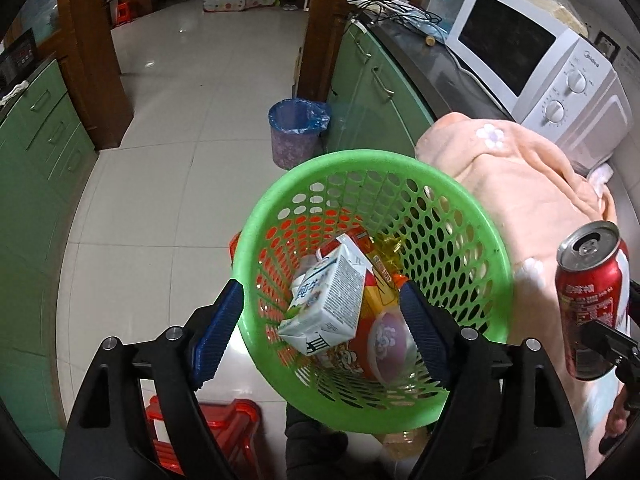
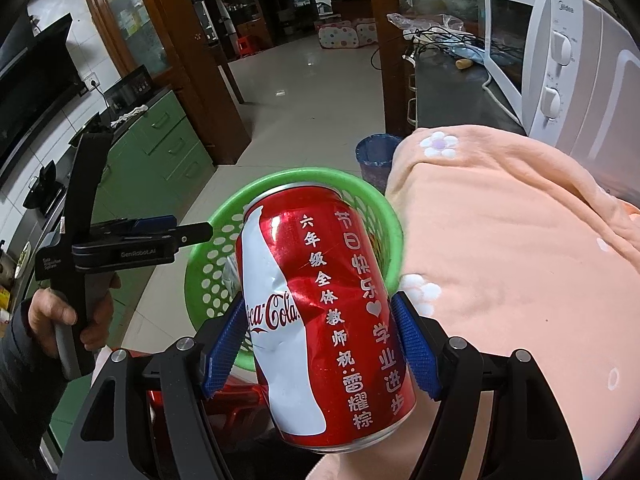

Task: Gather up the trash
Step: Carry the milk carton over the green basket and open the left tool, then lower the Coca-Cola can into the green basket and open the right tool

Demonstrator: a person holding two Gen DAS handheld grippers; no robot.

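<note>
A green perforated basket [image 1: 360, 160] holds a white milk carton [image 1: 332, 296], yellow wrappers [image 1: 384, 272] and a pink-lidded cup [image 1: 390, 344]. My left gripper [image 1: 320, 296] hangs open over the basket's near rim. Its left jaw stands outside the rim and its right jaw over the inside, and neither pad presses on anything. My right gripper [image 2: 320, 308] is shut on a dented red cola can [image 2: 320, 320], held upright just right of the basket [image 2: 304, 174]. In the left wrist view the can [image 1: 592, 288] shows at the right edge.
The basket rests on a red plastic stool [image 1: 224, 420]. A peach blanket [image 1: 520, 184] covers the counter beside a white microwave [image 1: 540, 60]. A blue-lined bin [image 1: 298, 132] stands on the tiled floor by green cabinets [image 1: 372, 92]. A hand [image 2: 60, 312] holds the left gripper's handle.
</note>
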